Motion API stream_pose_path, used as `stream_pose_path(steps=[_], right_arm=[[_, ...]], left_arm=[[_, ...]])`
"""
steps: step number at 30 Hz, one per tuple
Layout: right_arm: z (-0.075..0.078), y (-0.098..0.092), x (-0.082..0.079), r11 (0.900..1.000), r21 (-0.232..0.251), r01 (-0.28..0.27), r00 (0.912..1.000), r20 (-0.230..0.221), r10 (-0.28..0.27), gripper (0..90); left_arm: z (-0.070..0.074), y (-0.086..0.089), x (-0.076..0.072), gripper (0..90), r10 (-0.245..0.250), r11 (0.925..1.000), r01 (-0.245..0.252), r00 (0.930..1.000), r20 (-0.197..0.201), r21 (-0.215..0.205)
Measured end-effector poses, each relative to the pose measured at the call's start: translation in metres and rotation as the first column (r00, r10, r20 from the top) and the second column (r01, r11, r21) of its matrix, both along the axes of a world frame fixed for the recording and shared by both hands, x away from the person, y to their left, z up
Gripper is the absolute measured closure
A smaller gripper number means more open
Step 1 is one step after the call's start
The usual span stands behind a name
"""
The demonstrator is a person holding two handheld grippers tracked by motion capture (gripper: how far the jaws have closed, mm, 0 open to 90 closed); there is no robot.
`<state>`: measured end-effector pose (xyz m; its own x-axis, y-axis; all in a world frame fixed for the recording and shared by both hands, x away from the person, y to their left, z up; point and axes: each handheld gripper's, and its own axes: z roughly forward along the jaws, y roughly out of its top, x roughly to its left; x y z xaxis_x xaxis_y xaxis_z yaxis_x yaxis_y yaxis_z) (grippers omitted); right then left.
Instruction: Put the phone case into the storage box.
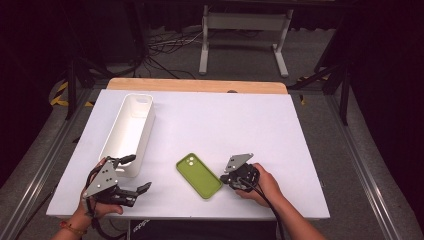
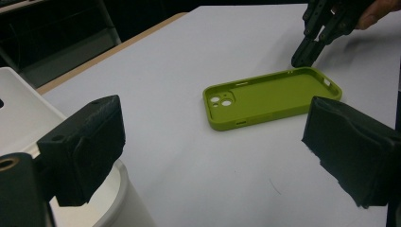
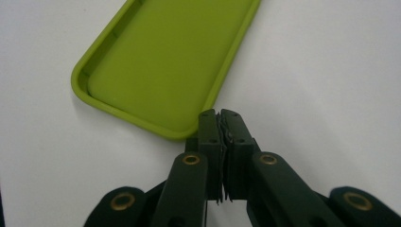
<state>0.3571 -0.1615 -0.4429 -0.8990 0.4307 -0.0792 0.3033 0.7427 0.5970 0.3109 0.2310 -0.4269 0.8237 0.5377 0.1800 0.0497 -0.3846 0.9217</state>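
Lime-green soft phone case [image 3: 161,61] lies hollow side up on the white tabletop [image 1: 240,120], its rounded corner just beyond the tips of the right gripper [image 3: 220,116], whose jaws are pressed together with nothing between them. Clenched like that, the tips look set to nudge or slide the case rather than pick it up, in my judgement. The right gripper view shows the tips close against the rim, though whether they touch I cannot tell. Farther off, the left gripper [image 2: 213,142] hangs released, jaws wide, above the near end of the long white plastic bin [image 1: 131,131]; its own view shows the case's camera cut-outs.
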Motion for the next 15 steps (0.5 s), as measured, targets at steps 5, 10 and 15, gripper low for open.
stream_pose_path(steps=[5,10,15], right_arm=[[0.001,0.004,0.002,1.0,0.005,-0.002,1.0,-0.003,0.002,82.5],[0.013,0.003,0.009,0.998,0.046,0.037,0.9993,0.006,-0.037,71.6],[0.026,0.014,0.021,0.994,0.069,0.08,0.9964,0.022,-0.082,52.2]], left_arm=[[0.0,0.0,0.0,7.3,0.002,1.0,-0.002,1.0,-0.003,0.0],[0.0,0.0,0.001,7.1,0.002,1.0,-0.002,1.0,-0.003,0.001],[0.0,-0.002,0.0,7.0,-0.003,0.9999,0.003,1.0,0.0,0.01]])
